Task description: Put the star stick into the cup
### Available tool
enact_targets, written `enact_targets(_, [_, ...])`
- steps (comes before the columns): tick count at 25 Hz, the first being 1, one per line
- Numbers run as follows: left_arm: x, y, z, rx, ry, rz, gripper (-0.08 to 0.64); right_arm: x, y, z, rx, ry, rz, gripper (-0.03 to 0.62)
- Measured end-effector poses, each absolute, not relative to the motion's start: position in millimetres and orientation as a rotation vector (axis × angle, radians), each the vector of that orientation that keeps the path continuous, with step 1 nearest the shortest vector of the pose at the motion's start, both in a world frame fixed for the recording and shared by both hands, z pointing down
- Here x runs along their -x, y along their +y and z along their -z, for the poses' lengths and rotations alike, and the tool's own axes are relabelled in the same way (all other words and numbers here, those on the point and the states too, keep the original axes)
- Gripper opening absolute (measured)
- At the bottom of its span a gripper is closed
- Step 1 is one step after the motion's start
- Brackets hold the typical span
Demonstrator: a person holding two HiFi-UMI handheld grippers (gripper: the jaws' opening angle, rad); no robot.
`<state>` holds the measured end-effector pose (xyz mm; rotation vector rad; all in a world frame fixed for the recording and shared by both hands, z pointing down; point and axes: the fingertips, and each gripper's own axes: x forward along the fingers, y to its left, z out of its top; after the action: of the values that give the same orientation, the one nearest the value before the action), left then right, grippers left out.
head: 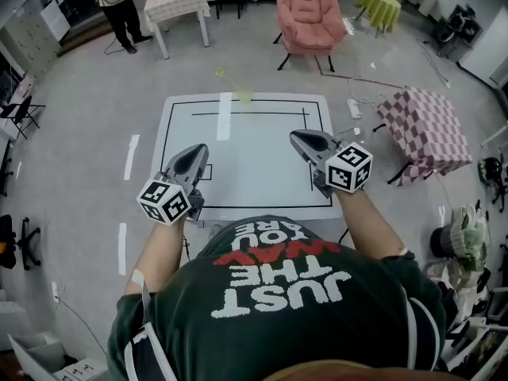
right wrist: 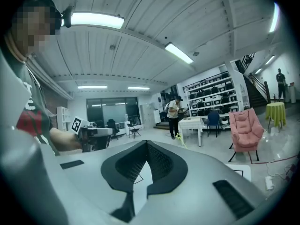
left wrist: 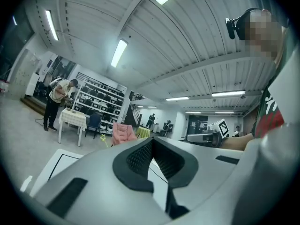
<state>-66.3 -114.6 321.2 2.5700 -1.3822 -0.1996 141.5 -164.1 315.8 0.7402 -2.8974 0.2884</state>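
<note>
A thin yellow-green star stick [head: 226, 78] slants up from a small pale cup [head: 244, 96] at the far edge of the white table [head: 262, 173]. At this size I cannot tell how deep it sits. My left gripper [head: 200, 150] hovers over the table's near left, shut with nothing in it. My right gripper [head: 294, 136] hovers over the near right, also shut and empty. Both point toward the cup and are well short of it. The star stick [left wrist: 102, 138] shows small past the left gripper [left wrist: 152, 142], and the star stick [right wrist: 180, 139] shows again beyond the right gripper [right wrist: 147, 143].
Black lines are drawn on the table. Beyond it stand a pink armchair [head: 308, 10], a small checked table [head: 178, 2] and a person [head: 119, 6]. A pink-checked table [head: 425, 129] and a power strip [head: 354, 108] lie to the right.
</note>
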Motion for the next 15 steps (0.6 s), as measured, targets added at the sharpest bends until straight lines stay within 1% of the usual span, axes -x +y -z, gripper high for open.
enact_targets(9, [50,-99,-329,-2.563,-1.361,0.153,0.009,-142,-137,-330,-0.679,-2.896,-0.314,0.034])
enact_targets(15, [60,-98,-338,-2.607,-1.281,0.134,0.009,-118,-123,-342,-0.675,-2.884,-0.322,0.034])
